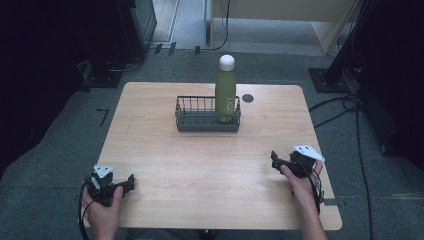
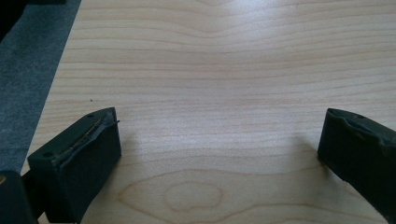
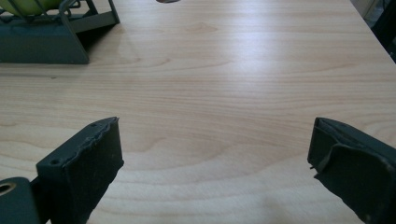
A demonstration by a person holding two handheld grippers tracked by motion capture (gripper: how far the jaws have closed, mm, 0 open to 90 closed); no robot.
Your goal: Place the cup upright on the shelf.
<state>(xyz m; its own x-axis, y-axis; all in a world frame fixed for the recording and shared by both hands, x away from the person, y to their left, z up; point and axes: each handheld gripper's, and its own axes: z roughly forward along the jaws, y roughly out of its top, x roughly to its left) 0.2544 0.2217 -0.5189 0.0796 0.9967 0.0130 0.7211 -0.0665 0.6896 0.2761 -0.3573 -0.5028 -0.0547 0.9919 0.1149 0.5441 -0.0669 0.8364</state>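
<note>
With both sets of jaws standing apart and empty, the right gripper (image 1: 276,161) is nearing the far bottle (image 1: 225,95) in the basket (image 1: 202,122), needing a square grasp on its body, while the left gripper (image 1: 128,183) is waiting near left.

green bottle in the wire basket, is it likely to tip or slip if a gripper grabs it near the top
Probably tippy: the green bottle stands tall and narrow, rising well above the low wire basket, which braces only its base. Its smooth, rounded body looks slippery for flat pads. It looks rigid, so it should not flex.
</note>
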